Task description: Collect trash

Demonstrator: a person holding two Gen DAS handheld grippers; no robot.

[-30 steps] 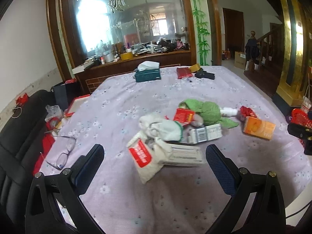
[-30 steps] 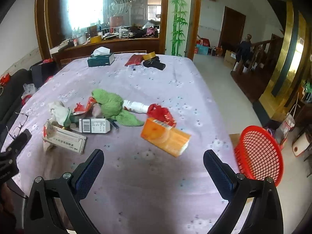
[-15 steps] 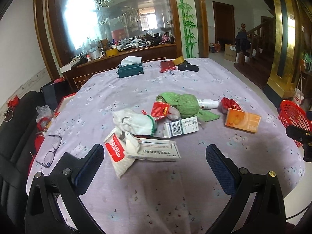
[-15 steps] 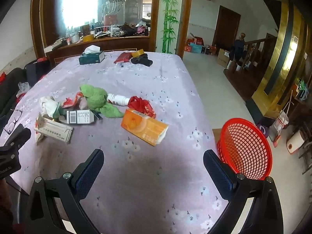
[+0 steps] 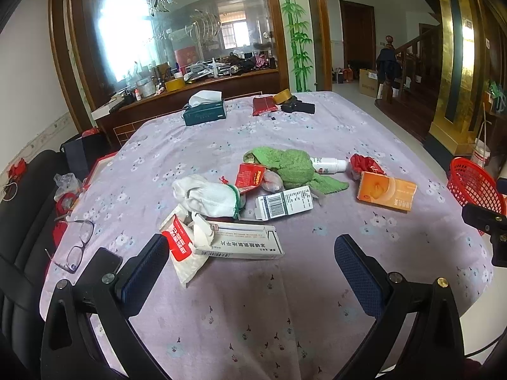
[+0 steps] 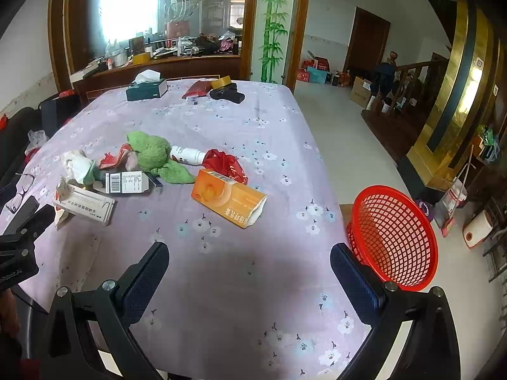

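With both my left gripper (image 5: pixel 250 253) and right gripper (image 6: pixel 248 261) spread wide and empty, I square the right one over the orange cardboard carton (image 6: pixel 227 198) at frame centre, left of the red mesh basket (image 6: pixel 394 237).

Two wrist views over one table (image 5: pixel 285 316)

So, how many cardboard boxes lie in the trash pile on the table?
3: the orange box nearest the red basket, the barcode box in the middle, and the long white box at the left. Smaller ones may hide under the green cloth.
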